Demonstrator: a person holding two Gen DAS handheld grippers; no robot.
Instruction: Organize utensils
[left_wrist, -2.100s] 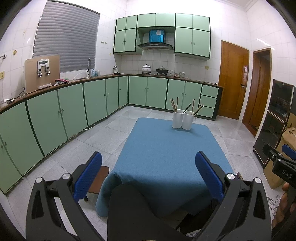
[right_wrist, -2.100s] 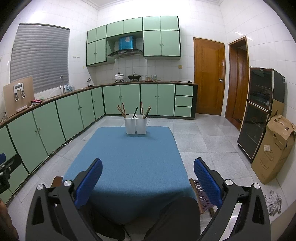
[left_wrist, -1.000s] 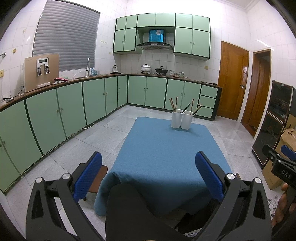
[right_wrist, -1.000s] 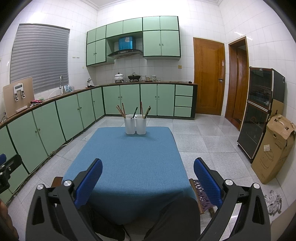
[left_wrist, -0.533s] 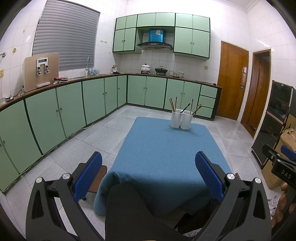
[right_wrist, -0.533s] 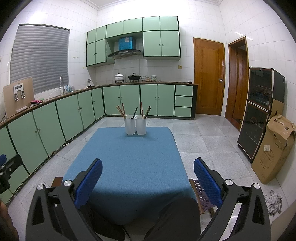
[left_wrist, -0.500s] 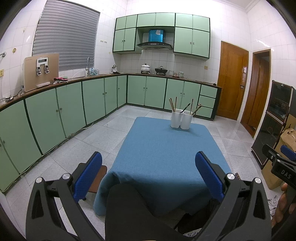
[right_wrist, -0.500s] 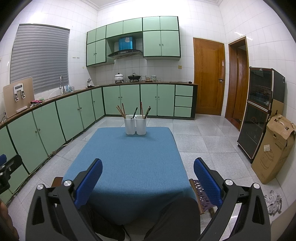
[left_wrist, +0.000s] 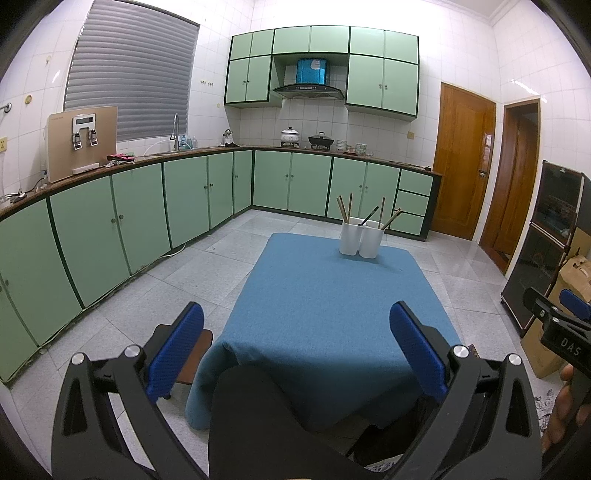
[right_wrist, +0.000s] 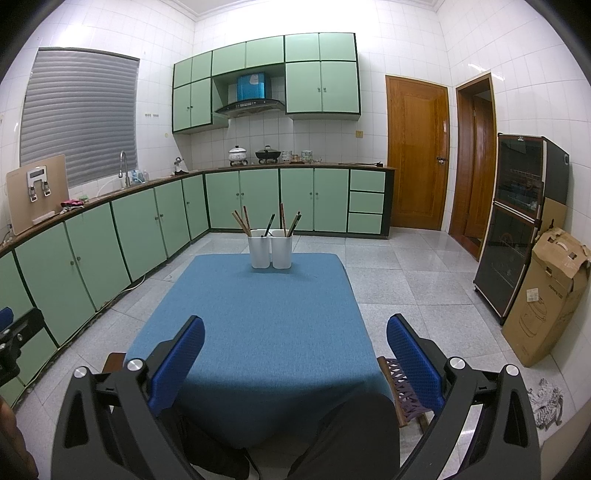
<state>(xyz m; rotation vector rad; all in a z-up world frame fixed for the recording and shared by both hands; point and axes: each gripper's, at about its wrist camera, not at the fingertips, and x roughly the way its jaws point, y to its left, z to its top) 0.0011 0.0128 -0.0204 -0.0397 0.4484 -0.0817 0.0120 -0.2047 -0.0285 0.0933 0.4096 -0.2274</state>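
Two white utensil holders (left_wrist: 361, 240) stand side by side at the far end of a table with a blue cloth (left_wrist: 332, 310). Several chopsticks and dark utensils stick out of them. They also show in the right wrist view (right_wrist: 270, 250), on the same blue cloth (right_wrist: 258, 317). My left gripper (left_wrist: 295, 339) is open and empty, held near the table's front edge, far from the holders. My right gripper (right_wrist: 294, 343) is open and empty, also at the near edge. The right gripper shows at the right edge of the left wrist view (left_wrist: 561, 328).
Green cabinets (left_wrist: 110, 229) run along the left and back walls. A black cabinet (right_wrist: 517, 221) and a cardboard box (right_wrist: 546, 295) stand at the right. A stool (right_wrist: 400, 384) sits by the table's near right corner, another (left_wrist: 192, 358) by its near left. My dark-clothed knees (left_wrist: 258, 413) are below.
The left wrist view has drifted slightly, so the table and holders sit a little lower left. The right wrist view is unchanged. Both grippers stay open.
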